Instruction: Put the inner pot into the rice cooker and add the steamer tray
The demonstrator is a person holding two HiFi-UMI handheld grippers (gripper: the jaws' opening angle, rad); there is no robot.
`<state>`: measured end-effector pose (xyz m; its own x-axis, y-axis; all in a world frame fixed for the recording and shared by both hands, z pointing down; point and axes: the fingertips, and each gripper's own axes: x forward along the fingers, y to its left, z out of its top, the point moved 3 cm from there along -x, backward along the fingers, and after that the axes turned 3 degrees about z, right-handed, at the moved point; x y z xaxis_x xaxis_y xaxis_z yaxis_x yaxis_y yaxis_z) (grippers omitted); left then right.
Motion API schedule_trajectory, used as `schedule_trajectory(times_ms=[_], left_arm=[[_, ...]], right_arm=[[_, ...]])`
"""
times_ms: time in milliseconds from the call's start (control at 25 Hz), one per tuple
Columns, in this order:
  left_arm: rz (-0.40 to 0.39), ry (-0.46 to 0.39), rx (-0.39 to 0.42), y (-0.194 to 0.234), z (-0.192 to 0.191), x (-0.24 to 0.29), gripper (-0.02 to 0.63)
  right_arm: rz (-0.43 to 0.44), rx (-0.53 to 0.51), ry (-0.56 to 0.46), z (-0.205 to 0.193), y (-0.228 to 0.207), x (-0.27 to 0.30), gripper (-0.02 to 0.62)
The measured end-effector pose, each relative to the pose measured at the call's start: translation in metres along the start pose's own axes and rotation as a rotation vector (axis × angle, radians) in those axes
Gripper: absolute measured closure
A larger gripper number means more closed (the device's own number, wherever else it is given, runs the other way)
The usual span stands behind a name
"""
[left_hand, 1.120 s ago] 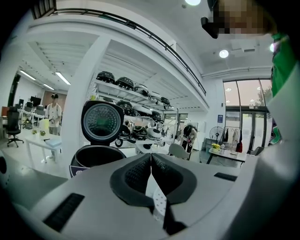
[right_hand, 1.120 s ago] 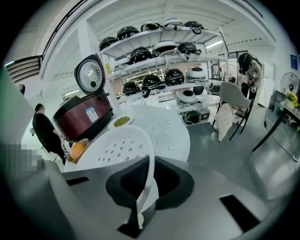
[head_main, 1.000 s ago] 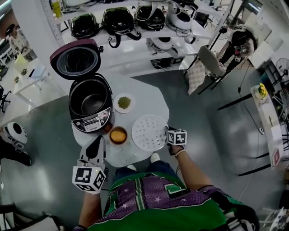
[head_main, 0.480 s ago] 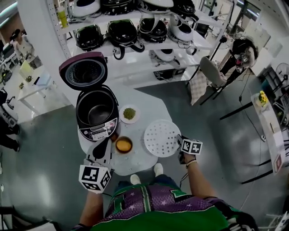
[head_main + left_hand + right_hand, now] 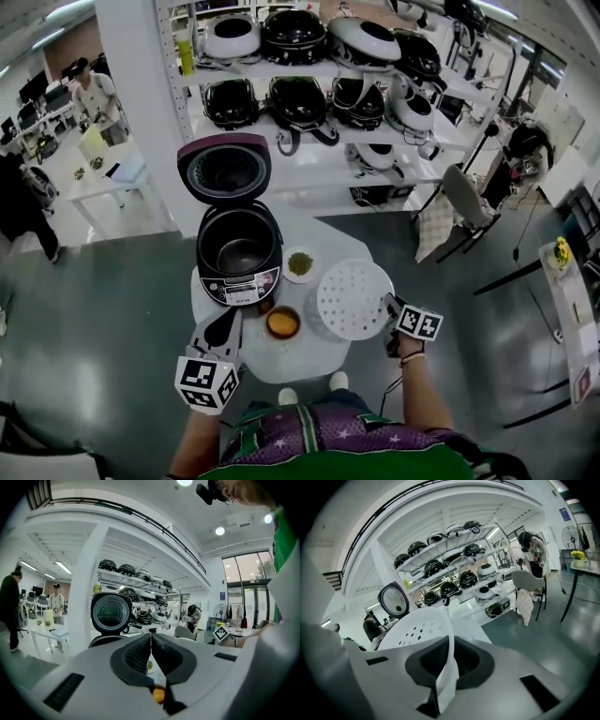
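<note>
claws first: the right claw (image 5: 390,313) was clamped shut on the right rim of the white round perforated steamer tray (image 5: 352,298), holding it over the right side of the round white tabletop (image 5: 286,361). the left claw (image 5: 223,326) was closed on nothing at the tabletop's near-left edge. the dark metal inner pot (image 5: 239,253) sat inside the black rice cooker (image 5: 240,287) at the far left, under the open maroon lid (image 5: 225,171). a small orange bowl (image 5: 282,323) and a white dish of green grains (image 5: 300,263) lay between cooker and tray.
</note>
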<state>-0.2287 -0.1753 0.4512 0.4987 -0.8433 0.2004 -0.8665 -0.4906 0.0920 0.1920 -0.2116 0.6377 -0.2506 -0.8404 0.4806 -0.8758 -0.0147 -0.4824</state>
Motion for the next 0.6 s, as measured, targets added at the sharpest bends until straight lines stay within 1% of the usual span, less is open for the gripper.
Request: schedule_trajectory(times_ms=[160, 320, 520, 600], left_arm=[[0.041, -0.029, -0.014, 0.010, 0.004, -0.020, 0.581], [0.088, -0.042, -0.036, 0.021, 0.001, -0.042, 0.581], [0.163, -0.046, -0.072, 0.033, -0.007, -0.064, 0.581], [0.195, -0.056, -0.105, 0.038, -0.011, -0.067, 0.581]], right_arm=[[0.060, -0.032, -0.014, 0.022, 0.034, 0.010, 0.565], [0.106, -0.054, -0.022, 0.037, 0.068, 0.022, 0.565], [0.183, -0.035, -0.030, 0.053, 0.111, 0.039, 0.568], [0.223, -0.041, -0.018, 0.057, 0.125, 0.051, 0.569]])
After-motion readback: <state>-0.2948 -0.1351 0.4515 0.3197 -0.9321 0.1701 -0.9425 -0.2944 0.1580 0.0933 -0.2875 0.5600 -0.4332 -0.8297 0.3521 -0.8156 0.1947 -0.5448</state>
